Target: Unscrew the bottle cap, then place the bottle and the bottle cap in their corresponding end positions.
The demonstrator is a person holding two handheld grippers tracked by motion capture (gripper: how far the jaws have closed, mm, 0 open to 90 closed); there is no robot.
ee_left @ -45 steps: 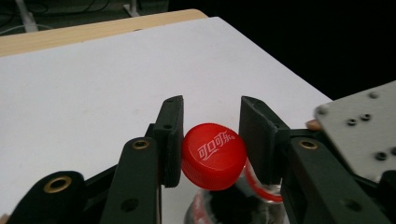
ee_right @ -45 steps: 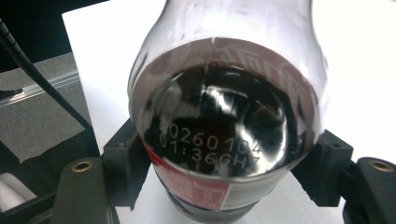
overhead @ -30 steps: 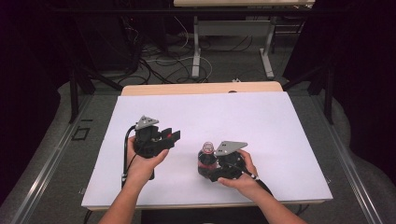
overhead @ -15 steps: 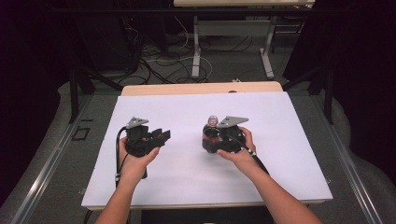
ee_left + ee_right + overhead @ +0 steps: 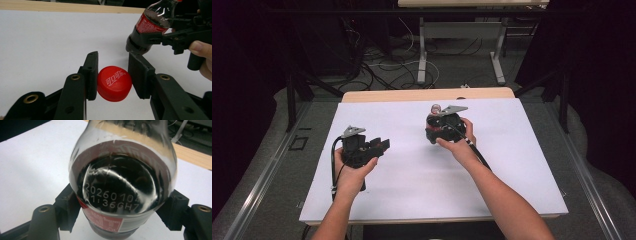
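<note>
The left gripper (image 5: pixel 377 147) sits over the left half of the white counter (image 5: pixel 412 180), nearer its front edge than its far one, and its jaws pinch a red bottle cap (image 5: pixel 114 83) between them; in the left gripper view the cap's printed top faces the camera, and both black pads press on its ribbed rim. The right gripper (image 5: pixel 432 131) is held over the middle of the counter, closer to the far edge, with its jaws clamped around the body of a small cola bottle (image 5: pixel 122 182) with a red label. In the right gripper view the clear shoulder of the bottle fills the space above the jaws, dark drink shows inside it, and a printed date code runs across the plastic. The left gripper view shows that bottle (image 5: pixel 150 25) tilted, its base resting on or just above the counter; which of the two I cannot tell. The two grippers are well apart.
</note>
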